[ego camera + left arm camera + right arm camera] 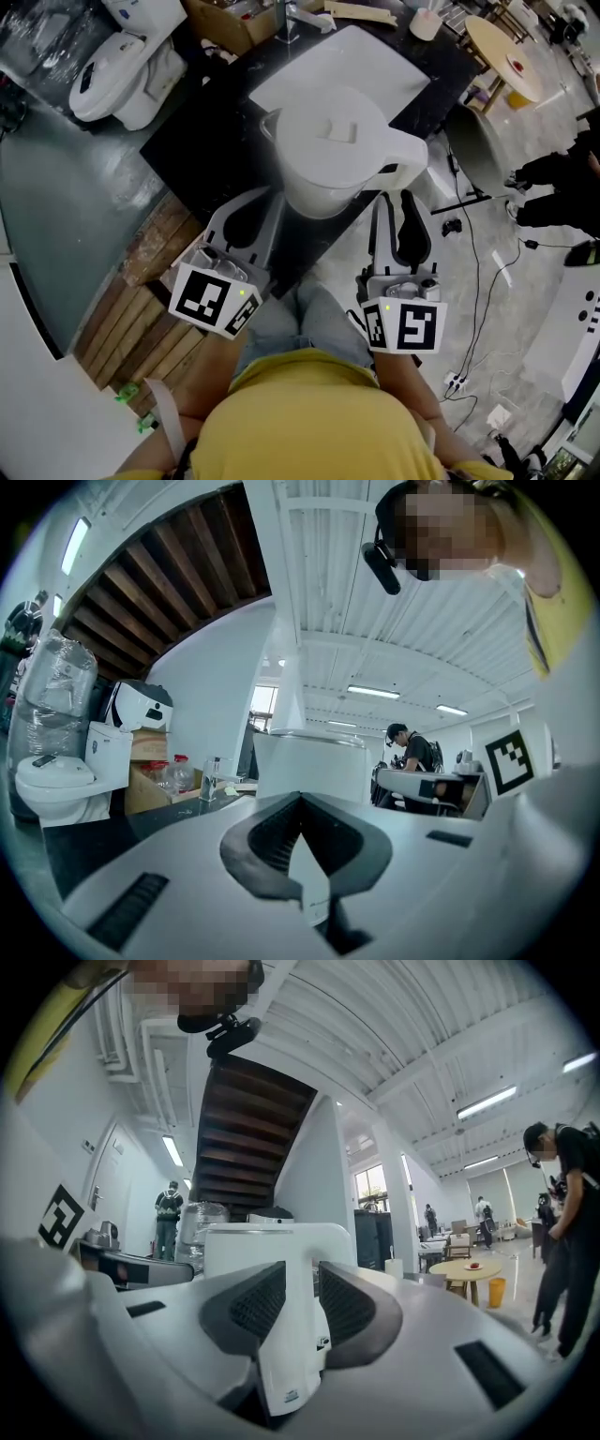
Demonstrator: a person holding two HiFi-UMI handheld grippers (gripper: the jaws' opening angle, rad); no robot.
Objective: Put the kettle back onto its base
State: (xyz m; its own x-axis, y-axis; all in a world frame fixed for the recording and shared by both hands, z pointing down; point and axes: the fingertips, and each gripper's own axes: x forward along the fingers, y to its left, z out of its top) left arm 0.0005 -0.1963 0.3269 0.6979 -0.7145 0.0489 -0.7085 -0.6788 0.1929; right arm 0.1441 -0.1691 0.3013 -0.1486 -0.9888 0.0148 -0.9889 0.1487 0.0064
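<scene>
**One kettle (328,150) hanging over the counter (202,141)**

The right tongs (396,202) are clamping the white kettle's handle (286,1335), holding it above the dark counter's near edge. The left tongs (265,202), tips closed together, are resting against the kettle's left side.

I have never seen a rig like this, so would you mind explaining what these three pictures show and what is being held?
There is no robot here: a person holds a two-jaw gripper in each hand. The head view comes from a camera on the person's head, looking steeply down. The other two come from cameras riding on each gripper, looking along its jaws. A white kettle sits over a dark counter, with a flat white panel behind it. The right gripper is clamped on the kettle's handle. The left gripper is shut and empty, its tips beside the kettle's body. I cannot make out the kettle's base.
</scene>
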